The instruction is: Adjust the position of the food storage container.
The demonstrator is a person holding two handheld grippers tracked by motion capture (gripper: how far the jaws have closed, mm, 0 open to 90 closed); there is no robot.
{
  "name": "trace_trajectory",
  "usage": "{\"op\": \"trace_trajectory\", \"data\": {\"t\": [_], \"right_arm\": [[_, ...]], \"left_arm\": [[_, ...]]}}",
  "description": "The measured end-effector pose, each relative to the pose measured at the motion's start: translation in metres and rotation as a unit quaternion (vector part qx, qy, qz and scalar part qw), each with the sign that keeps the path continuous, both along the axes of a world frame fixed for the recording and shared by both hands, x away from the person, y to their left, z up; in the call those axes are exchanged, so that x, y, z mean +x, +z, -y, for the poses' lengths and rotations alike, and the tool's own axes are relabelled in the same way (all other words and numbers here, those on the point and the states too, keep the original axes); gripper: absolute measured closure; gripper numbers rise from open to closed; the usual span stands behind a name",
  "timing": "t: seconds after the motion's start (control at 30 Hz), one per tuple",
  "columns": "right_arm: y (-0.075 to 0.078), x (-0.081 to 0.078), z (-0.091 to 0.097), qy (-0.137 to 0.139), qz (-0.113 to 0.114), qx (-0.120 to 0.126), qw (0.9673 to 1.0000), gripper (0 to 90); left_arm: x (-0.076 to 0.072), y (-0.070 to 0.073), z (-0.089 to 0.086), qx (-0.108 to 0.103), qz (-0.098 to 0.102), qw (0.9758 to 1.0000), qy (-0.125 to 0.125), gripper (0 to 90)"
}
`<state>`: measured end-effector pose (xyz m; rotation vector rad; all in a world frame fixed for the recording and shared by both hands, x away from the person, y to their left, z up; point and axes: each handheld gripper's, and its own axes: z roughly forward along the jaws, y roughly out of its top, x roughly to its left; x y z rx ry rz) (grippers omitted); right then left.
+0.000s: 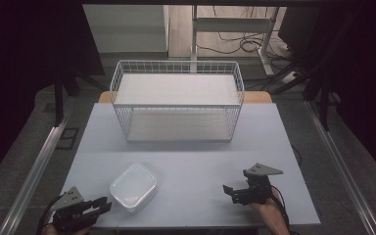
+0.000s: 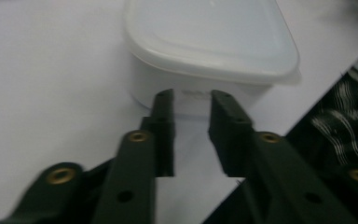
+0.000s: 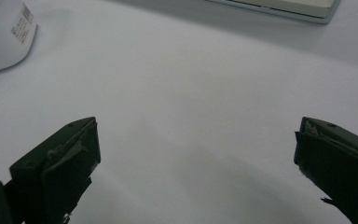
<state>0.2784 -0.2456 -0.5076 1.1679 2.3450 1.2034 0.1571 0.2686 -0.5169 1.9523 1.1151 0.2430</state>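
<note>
Both grippers, left gripper (image 1: 105, 204) and right gripper (image 1: 227, 191), are black with brass-coloured screws, grey three-cornered top plates and trailing black cables.

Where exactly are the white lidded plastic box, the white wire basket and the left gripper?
white lidded plastic box (image 1: 133, 186), high view, middle of its lid.
white wire basket (image 1: 176, 64), high view, far top rim.
left gripper (image 2: 192, 103), left gripper view, between its fingertips.

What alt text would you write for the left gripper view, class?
A lidded white plastic container sits on a pale table, just beyond the left claw, whose two black jaws stand narrowly apart with nothing between them.
</note>
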Motion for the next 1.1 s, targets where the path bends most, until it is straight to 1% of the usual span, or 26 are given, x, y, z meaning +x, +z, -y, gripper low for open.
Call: {"op": "trace_trajectory", "data": {"t": [0.07,0.13,0.17,0.27,0.37,0.43,0.53,0.57,0.6,0.63,0.67,0.7,0.73,0.77,0.83,0.87,0.93,0.97,1.03,1.07,1.1], "right_arm": [[0.000,0.000,0.000,0.000,0.000,0.000,1.0000,0.0],[0.000,0.000,-0.001,-0.001,-0.001,0.000,1.0000,0.0],[-0.001,0.000,-0.001,-0.004,-0.003,0.003,1.0000,0.0],[-0.002,0.001,-0.003,-0.007,-0.007,0.009,0.9999,0.0],[-0.002,0.001,-0.005,-0.010,-0.008,0.013,0.9998,0.0],[-0.002,0.001,-0.005,-0.011,-0.005,0.015,0.9998,0.0],[-0.001,0.001,-0.006,-0.012,-0.007,0.020,0.9997,0.0],[-0.001,0.001,-0.006,-0.012,-0.008,0.021,0.9997,0.0],[0.000,0.001,-0.006,-0.010,-0.012,0.027,0.9995,0.0],[0.000,0.001,-0.006,-0.010,-0.012,0.027,0.9995,0.0],[0.001,0.001,-0.006,-0.008,-0.017,0.034,0.9992,0.0],[0.001,0.001,-0.006,-0.008,-0.017,0.034,0.9992,0.0],[0.002,0.002,-0.008,-0.003,-0.024,0.035,0.9991,0.0],[0.002,0.002,-0.009,-0.001,-0.028,0.035,0.9990,0.0],[0.001,0.002,-0.011,0.002,-0.035,0.037,0.9987,0.0],[0.001,0.002,-0.011,0.004,-0.038,0.035,0.9987,0.0],[0.000,0.003,-0.014,0.008,-0.038,0.029,0.9988,0.0],[0.000,0.003,-0.014,0.008,-0.038,0.029,0.9988,0.0],[0.001,0.003,-0.016,0.017,-0.037,0.022,0.9989,0.0],[0.001,0.002,-0.016,0.021,-0.030,0.022,0.9991,1.5],[0.001,0.002,-0.016,0.021,-0.030,0.022,0.9991,1.5]], "left_arm": [[-0.001,0.001,0.007,0.013,-0.011,0.9998,-0.011,83.4],[-0.001,0.001,0.009,0.011,-0.015,0.9998,-0.010,89.2],[-0.001,0.001,0.010,0.008,-0.017,0.9997,-0.013,90.0],[0.002,0.000,0.015,0.006,-0.025,0.9994,-0.022,90.0],[0.006,-0.002,0.019,0.011,-0.027,0.9994,-0.018,90.0],[0.009,-0.003,0.021,0.011,-0.028,0.9995,-0.013,90.0],[0.013,-0.005,0.021,0.016,-0.031,0.9994,-0.006,90.0],[0.015,-0.006,0.020,0.012,-0.032,0.9994,-0.004,90.0],[0.019,-0.007,0.018,0.000,-0.035,0.9994,0.000,90.0],[0.019,-0.007,0.018,0.000,-0.035,0.9994,0.000,90.0],[0.021,-0.007,0.018,-0.003,-0.037,0.9993,0.004,90.0],[0.023,-0.008,0.018,-0.004,-0.039,0.9992,0.008,90.0],[0.028,-0.009,0.019,0.000,-0.042,0.9990,0.013,90.0],[0.028,-0.009,0.019,0.000,-0.042,0.9990,0.013,90.0],[0.035,-0.012,0.020,0.000,-0.050,0.9986,0.017,90.0],[0.035,-0.012,0.020,0.000,-0.050,0.9986,0.017,90.0],[0.043,-0.012,0.020,0.001,-0.053,0.9984,0.022,89.9],[0.043,-0.012,0.020,0.001,-0.053,0.9984,0.022,89.8],[0.051,-0.012,0.018,-0.001,-0.052,0.9982,0.029,89.8],[0.051,-0.012,0.018,-0.001,-0.052,0.9982,0.029,89.9],[0.054,-0.012,0.018,-0.003,-0.053,0.9981,0.032,89.9]]}}
